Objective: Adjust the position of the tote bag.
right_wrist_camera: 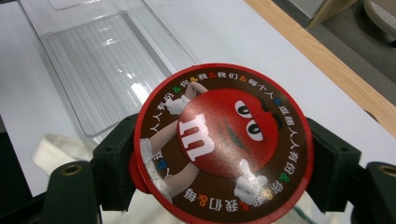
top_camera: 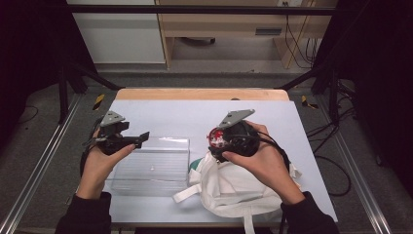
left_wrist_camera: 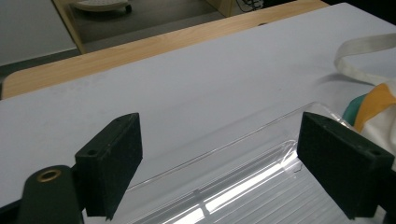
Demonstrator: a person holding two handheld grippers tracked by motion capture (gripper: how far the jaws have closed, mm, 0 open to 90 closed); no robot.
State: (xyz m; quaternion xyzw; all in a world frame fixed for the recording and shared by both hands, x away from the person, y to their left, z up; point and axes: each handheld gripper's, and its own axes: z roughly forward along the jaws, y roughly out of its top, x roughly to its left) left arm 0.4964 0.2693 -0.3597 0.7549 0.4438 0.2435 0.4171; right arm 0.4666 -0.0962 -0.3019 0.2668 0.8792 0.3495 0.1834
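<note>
My right gripper point(right_wrist_camera: 219, 163) is shut on a round red candy tin point(right_wrist_camera: 223, 140) with a cartoon face on its lid; both jaws press on its sides. From the high view the tin point(top_camera: 217, 137) hangs above the white cloth bag point(top_camera: 234, 187), just right of the clear plastic box point(top_camera: 151, 165). My left gripper point(top_camera: 141, 139) is open with nothing between its jaws, hovering over the box's far left corner. Through the left gripper view point(left_wrist_camera: 219, 163) the box's far wall point(left_wrist_camera: 224, 140) lies between the wide jaws.
The pale blue table top point(top_camera: 195, 112) has a wooden far edge point(top_camera: 199, 93). The bag's straps point(top_camera: 187, 192) trail toward the front edge. A green and orange item point(left_wrist_camera: 369, 105) peeks out of the bag beside the box.
</note>
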